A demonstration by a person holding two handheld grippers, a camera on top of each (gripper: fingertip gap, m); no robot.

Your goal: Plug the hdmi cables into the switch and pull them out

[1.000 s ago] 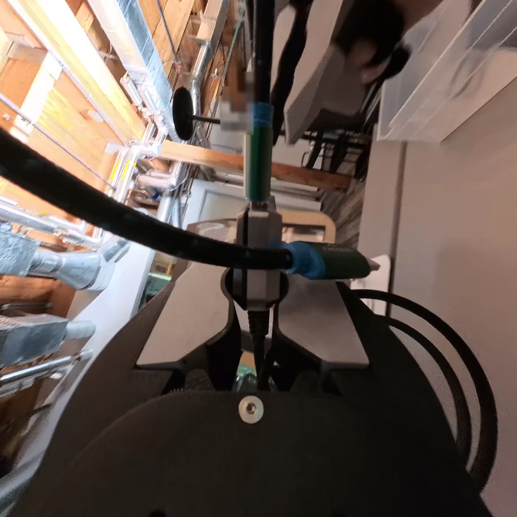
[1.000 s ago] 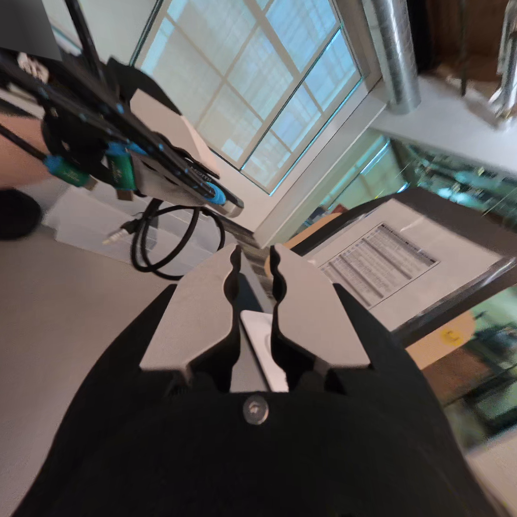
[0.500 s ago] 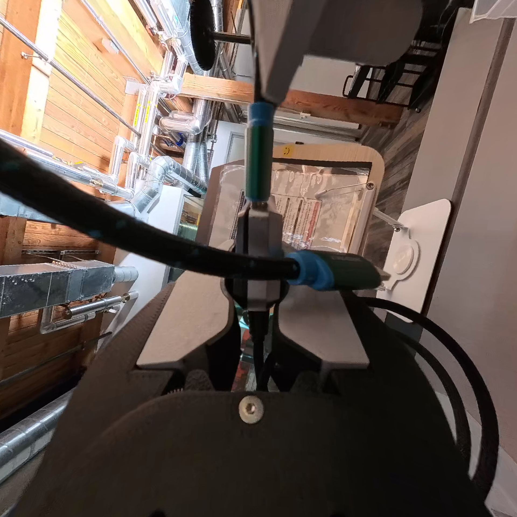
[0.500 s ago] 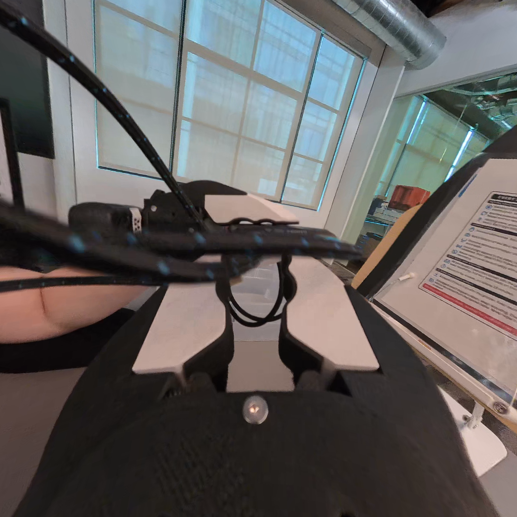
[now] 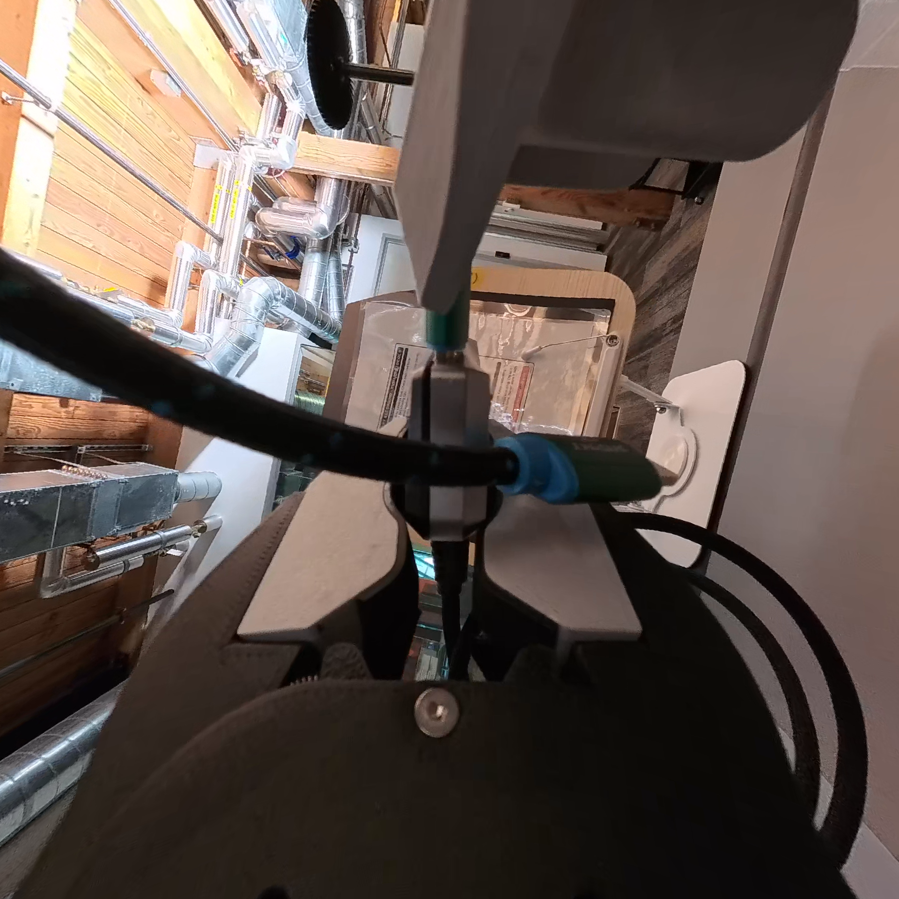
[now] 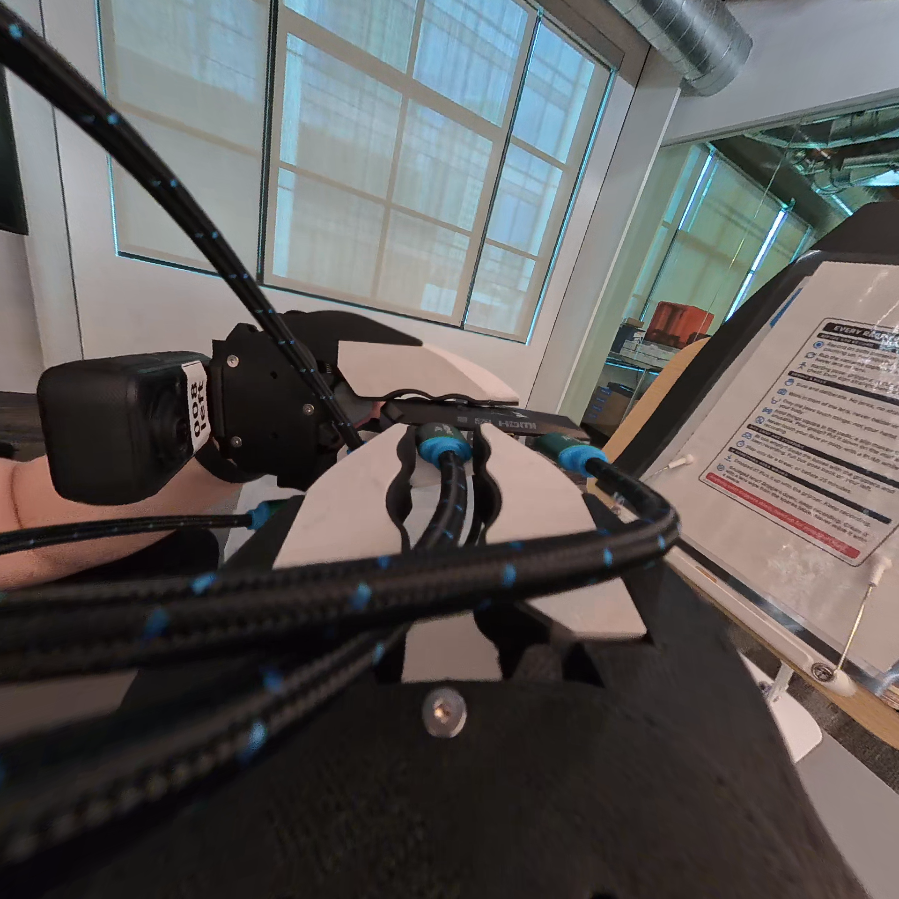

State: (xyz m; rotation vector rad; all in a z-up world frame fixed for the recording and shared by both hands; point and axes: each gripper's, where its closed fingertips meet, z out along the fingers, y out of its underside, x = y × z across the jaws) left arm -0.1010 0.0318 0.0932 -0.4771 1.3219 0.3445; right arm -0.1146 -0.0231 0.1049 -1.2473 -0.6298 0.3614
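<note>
My left gripper (image 5: 450, 467) is shut on the dark HDMI switch (image 5: 447, 404), seen edge-on and held up in the air. A green plug with a blue collar (image 5: 445, 331) sits in the switch's upper side, partly covered by my right gripper's finger (image 5: 447, 219). A loose plug (image 5: 584, 469) on a black braided cable crosses in front. In the right wrist view my right gripper (image 6: 441, 428) is open, its fingers closely either side of that plug (image 6: 438, 445) in the switch (image 6: 525, 425). A second plug (image 6: 569, 450) sits in the switch to the right. The left gripper (image 6: 467, 406) holds the switch from the left.
A standing sign board with a laminated sheet (image 6: 802, 462) is close on the right, on a white base (image 5: 700, 462). Braided cables (image 6: 438, 584) drape across my right gripper. A thin black cable (image 5: 778, 632) loops over the grey table (image 5: 836, 389). A person's arm (image 6: 73, 545) is at left.
My right gripper went from nearly shut to open, swung toward the switch, and moved its fingers around the plugged-in connector. My left gripper kept its hold on the switch.
</note>
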